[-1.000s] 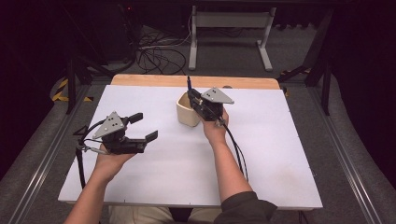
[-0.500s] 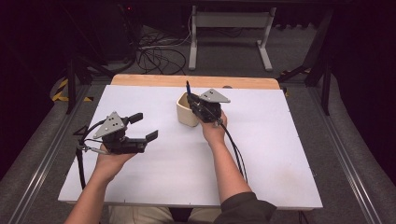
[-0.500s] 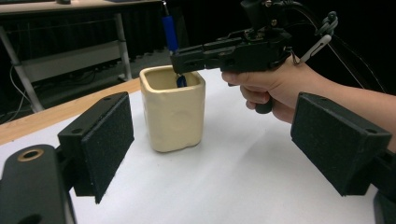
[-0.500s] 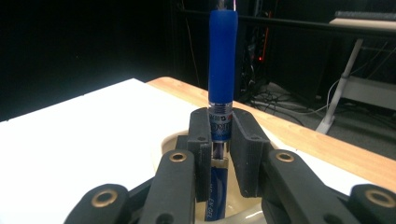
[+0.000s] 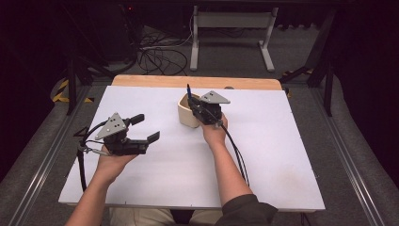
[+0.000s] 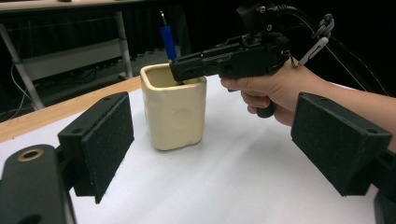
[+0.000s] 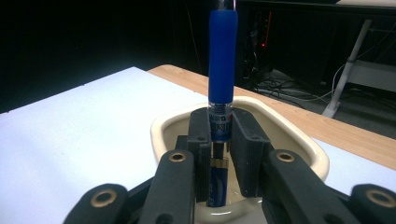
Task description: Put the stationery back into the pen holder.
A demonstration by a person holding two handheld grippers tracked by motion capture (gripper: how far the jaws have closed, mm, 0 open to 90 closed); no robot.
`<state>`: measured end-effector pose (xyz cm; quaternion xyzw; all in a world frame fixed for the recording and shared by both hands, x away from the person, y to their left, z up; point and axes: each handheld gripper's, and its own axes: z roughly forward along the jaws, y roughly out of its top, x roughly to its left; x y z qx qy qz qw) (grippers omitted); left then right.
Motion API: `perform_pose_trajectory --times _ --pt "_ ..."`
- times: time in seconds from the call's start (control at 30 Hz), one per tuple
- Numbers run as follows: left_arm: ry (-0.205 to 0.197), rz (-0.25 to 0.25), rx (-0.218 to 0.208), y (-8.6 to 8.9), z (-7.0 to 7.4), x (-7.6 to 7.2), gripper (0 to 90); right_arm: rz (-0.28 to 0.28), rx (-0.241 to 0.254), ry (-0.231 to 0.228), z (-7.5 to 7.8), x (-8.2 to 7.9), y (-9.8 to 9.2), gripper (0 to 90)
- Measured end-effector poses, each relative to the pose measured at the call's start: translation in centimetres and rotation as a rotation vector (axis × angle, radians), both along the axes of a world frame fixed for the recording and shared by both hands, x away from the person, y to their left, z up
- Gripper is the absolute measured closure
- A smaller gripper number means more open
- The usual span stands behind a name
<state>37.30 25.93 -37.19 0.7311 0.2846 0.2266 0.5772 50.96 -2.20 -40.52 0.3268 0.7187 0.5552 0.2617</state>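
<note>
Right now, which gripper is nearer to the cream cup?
Right. The right gripper is over the cream cup, clamping a blue pen in it. The left gripper hovers open, apart to the cup's left.

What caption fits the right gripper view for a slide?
Right gripper shut on an upright blue pen, holding it inside a cream cup on the white table.

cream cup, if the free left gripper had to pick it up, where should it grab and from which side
Probably across the two flat side walls of the cream cup, coming in level from the left gripper's side. The cup stands upright with squarish, rounded-corner walls that suit flat pads. The top is likely blocked: the right gripper holds a blue pen upright in its mouth.
</note>
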Motion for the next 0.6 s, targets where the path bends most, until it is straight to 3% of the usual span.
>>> perform_pose_trajectory --times 0.6 --pt "0.006 0.000 -0.008 0.07 -0.02 0.06 14.2 0.006 -0.006 0.016 -0.04 0.05 0.30 77.9"
